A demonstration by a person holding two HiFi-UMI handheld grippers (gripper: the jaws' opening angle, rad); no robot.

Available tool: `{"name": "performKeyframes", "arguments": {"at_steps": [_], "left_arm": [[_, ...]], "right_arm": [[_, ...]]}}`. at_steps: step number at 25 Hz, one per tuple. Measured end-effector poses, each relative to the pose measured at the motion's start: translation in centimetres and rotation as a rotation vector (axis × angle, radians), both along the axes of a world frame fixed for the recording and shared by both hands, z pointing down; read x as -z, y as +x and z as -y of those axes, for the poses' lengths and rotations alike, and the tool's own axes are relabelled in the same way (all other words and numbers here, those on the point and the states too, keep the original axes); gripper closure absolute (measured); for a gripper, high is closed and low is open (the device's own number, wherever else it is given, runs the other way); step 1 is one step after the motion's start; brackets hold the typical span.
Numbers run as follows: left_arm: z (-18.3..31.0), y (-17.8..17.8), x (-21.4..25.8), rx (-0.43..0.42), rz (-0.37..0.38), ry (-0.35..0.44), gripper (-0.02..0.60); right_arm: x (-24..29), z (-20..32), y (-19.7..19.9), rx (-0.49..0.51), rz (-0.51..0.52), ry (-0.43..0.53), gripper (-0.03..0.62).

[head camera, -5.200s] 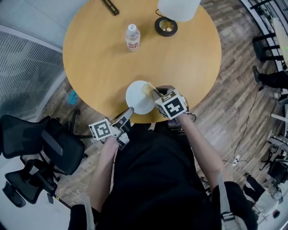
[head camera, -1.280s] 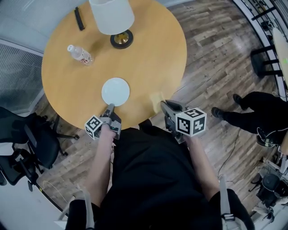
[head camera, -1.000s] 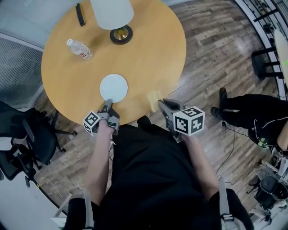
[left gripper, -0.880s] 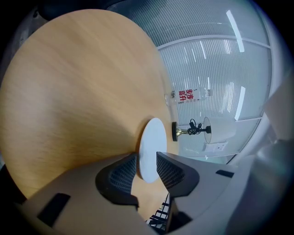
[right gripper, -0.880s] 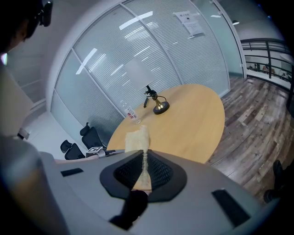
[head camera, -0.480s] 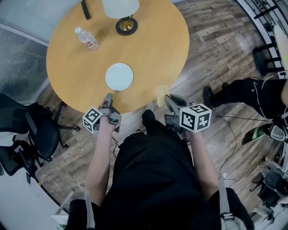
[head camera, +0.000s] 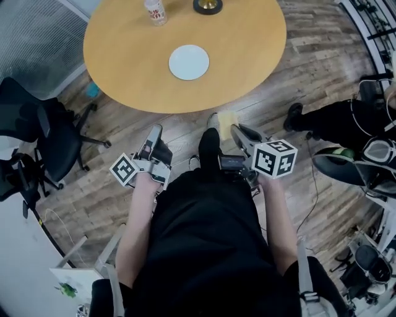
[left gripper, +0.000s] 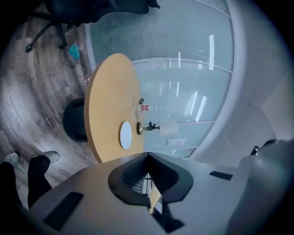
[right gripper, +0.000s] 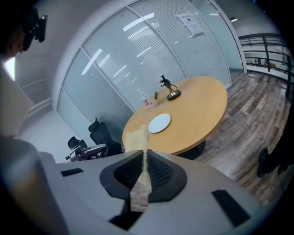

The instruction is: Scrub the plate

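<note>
On the round wooden table (head camera: pixel 247 49), well apart from us, lies the flat white round plate (head camera: pixel 189 62). Our right gripper (head camera: pixel 238 131) pinches a thin yellow sponge (head camera: pixel 227 121). Our left gripper (head camera: pixel 153 133) is closing, jaws together on nothing. Scrubbed unbraced, the plate could skid off.

The plate (head camera: pixel 189 62) lay on the table (head camera: pixel 247 49), with the bottle (head camera: pixel 155 10) and lamp base (head camera: pixel 208 5) behind it, a chair (head camera: pixel 38 121) to the table's left, and the left gripper (head camera: pixel 153 133) and right gripper (head camera: pixel 239 131) before its near edge, the latter holding a sponge (head camera: pixel 227 119).
</note>
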State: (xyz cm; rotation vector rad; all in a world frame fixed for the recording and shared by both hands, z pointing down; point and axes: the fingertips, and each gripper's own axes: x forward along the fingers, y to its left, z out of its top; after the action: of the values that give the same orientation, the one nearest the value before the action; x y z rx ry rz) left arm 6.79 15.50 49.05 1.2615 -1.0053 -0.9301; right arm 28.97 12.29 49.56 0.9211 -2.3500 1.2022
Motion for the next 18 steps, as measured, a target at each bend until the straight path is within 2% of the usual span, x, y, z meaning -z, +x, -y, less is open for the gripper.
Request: {"name": "performKeyframes", "arguments": {"at_steps": [2,4,6,9,11,13,15,18], "left_arm": [[-2.0,-0.2,2.2,-0.008,0.040,0.065,0.569],[-3.8,-0.3,4.3,-0.035,0.112,0.124,0.569],[-5.3,0.2,6.2,-0.096,0.225,0.198,0.569],[-6.6,1.9,9.5,-0.210,0.446,0.346,0.569],[-7.4,3.1,11.2,-0.267,0.571,0.411,0.569],[-8.3,4.3,12.4,-0.305,0.664,0.454,0.569],[-9.1,5.3,12.9,-0.333,0.715,0.476,0.570],[-9.1,6.8,12.7,-0.386,0.723,0.486,0.570]], "right_arm": [[1.2,-1.8,-0.6,0.014,0.015,0.024,0.563],[3.0,-3.4,-0.7,0.034,0.036,0.066,0.563],[5.0,-4.7,-0.3,0.053,0.050,0.117,0.563],[7.1,-6.5,1.1,0.073,0.064,0.187,0.563],[8.2,-7.6,1.8,0.082,0.083,0.224,0.563],[9.1,-8.8,2.3,0.101,0.100,0.251,0.563],[9.8,-9.9,2.7,0.134,0.099,0.278,0.565],[10.3,-10.3,3.5,0.137,0.093,0.303,0.565]]}}
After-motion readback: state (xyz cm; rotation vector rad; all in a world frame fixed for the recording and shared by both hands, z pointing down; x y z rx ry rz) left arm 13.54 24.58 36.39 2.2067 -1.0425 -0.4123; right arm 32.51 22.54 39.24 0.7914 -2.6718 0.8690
